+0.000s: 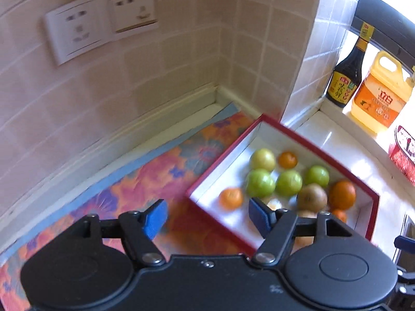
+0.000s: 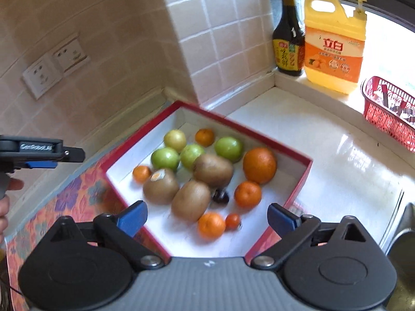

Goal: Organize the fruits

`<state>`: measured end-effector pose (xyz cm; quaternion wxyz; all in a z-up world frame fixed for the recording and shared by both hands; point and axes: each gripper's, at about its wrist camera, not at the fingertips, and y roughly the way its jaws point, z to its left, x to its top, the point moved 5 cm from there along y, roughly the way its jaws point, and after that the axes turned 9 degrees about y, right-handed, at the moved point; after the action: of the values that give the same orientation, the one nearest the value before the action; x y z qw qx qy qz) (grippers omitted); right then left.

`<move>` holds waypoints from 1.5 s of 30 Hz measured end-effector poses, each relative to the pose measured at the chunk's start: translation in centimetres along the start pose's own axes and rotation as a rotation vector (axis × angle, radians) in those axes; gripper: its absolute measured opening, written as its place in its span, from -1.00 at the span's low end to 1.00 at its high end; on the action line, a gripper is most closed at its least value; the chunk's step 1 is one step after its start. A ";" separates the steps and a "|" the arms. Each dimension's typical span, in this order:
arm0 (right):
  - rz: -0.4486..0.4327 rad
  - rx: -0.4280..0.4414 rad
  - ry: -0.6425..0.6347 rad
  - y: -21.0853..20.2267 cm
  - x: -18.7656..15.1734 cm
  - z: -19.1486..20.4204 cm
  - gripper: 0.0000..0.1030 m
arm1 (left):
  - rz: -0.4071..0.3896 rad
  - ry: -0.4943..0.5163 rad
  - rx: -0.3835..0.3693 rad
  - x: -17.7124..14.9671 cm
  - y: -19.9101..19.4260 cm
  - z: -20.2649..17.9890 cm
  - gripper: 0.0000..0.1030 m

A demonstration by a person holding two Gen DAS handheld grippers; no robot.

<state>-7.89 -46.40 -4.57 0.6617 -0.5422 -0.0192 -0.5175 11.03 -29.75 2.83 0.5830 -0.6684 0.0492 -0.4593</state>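
A red box (image 2: 298,186) with a white inside sits on the counter and holds several fruits: green apples (image 2: 229,148), brown kiwis (image 2: 213,169), a big orange (image 2: 259,165) and small tangerines (image 2: 247,194). My right gripper (image 2: 206,216) hovers open above the near end of the box, nothing between its blue pads. My left gripper (image 1: 206,216) stands open over the box's left wall (image 1: 220,155) and the flowered mat (image 1: 145,181), empty. In the right wrist view the left gripper (image 2: 42,160) shows side-on at the left edge, with a hand behind it.
A dark sauce bottle (image 2: 288,39) and a yellow detergent jug (image 2: 334,46) stand on the window sill. A red plastic basket (image 2: 389,114) sits at the right. Tiled walls with two sockets (image 1: 98,23) close the corner. A metal sink edge (image 2: 404,233) lies at the right.
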 end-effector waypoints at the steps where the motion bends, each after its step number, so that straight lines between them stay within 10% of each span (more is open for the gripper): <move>1: 0.009 0.001 -0.004 -0.1 -0.7 0.3 0.94 | 0.004 0.005 0.012 -0.9 -0.4 -0.1 0.60; 16: 0.075 -0.093 -0.027 0.9 -6.5 0.7 0.94 | 0.031 -0.006 0.058 -11.0 -1.5 -2.8 0.60; 45: 0.049 -0.094 0.011 0.7 -6.2 -0.3 0.94 | 0.042 0.006 0.070 -11.5 -1.6 -3.2 0.60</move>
<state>-10.42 -42.58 -8.76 0.6481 -0.5701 0.0222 -0.5045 1.53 -24.68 -2.54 0.6154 -0.6448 0.0488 -0.4507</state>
